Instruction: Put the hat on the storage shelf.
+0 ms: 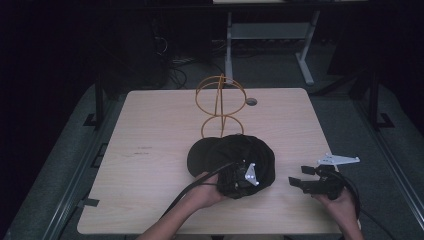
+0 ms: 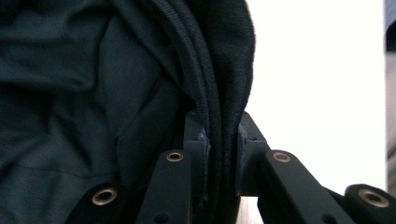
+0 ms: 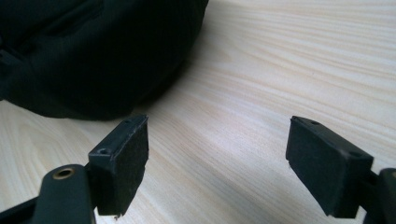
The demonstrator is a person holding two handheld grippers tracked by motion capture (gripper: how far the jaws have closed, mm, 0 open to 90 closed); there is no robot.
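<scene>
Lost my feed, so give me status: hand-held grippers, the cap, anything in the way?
Left hand-held gripper shut on black cap edge. Right hand-held gripper open, beside cap, nothing between jaws. Orange wire stand upright behind cap.

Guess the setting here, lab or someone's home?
Probably a lab or data-collection workspace, dimly lit. A bare wooden table holds just a black cap and an orange wire stand; behind it, another desk's white legs and tangled floor cables.
</scene>
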